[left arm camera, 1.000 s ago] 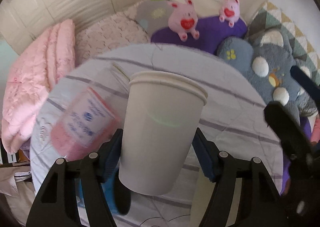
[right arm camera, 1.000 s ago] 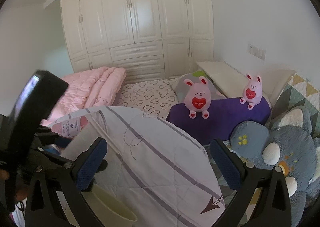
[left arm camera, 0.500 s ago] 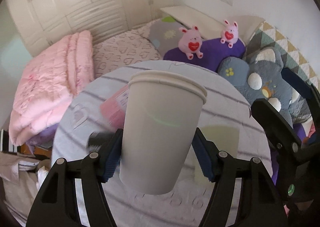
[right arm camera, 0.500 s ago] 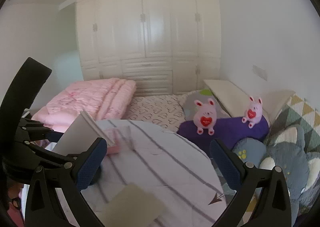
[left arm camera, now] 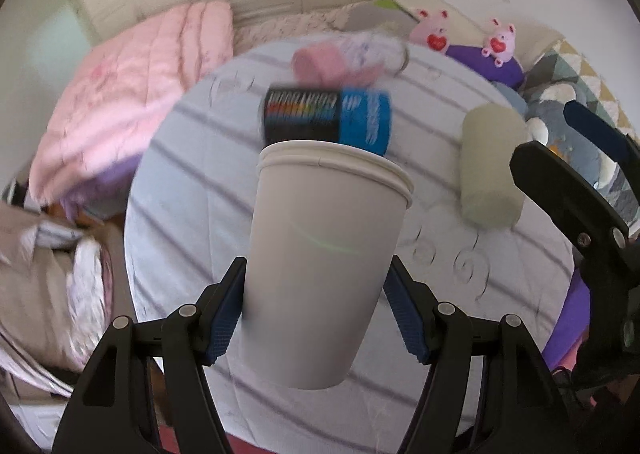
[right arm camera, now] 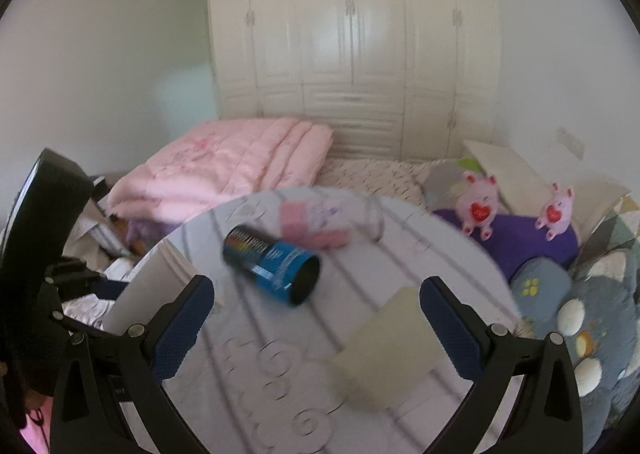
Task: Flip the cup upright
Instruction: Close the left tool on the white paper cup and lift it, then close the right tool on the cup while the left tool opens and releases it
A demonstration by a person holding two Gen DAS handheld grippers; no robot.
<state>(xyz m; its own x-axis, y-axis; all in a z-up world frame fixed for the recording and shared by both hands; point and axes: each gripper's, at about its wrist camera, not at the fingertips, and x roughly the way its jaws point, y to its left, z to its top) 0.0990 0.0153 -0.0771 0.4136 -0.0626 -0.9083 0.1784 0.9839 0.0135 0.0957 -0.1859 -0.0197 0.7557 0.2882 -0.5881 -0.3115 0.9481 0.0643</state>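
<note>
My left gripper (left arm camera: 316, 310) is shut on a white paper cup (left arm camera: 324, 254), rim up, held above the round striped table (left arm camera: 192, 190). The cup also shows at the left of the right wrist view (right arm camera: 148, 290). My right gripper (right arm camera: 316, 318) is open and empty above the table, and it shows at the right edge of the left wrist view (left arm camera: 576, 190). A blue and black cup (right arm camera: 274, 264) lies on its side mid-table. A pale green cup (right arm camera: 388, 354) lies on its side to the right. A clear pink-labelled cup (right arm camera: 320, 222) lies on its side behind them.
A bed with a folded pink quilt (right arm camera: 224, 178) lies behind the table. Plush pink toys (right arm camera: 480, 210) sit on a purple cushion at the right. A grey paw cushion (right arm camera: 592, 326) is at the far right. White wardrobes (right arm camera: 352, 54) line the back wall.
Both grippers have risen and tilted down toward the table, so the lying cups have come into view. The left gripper still holds the white cup rim up.
</note>
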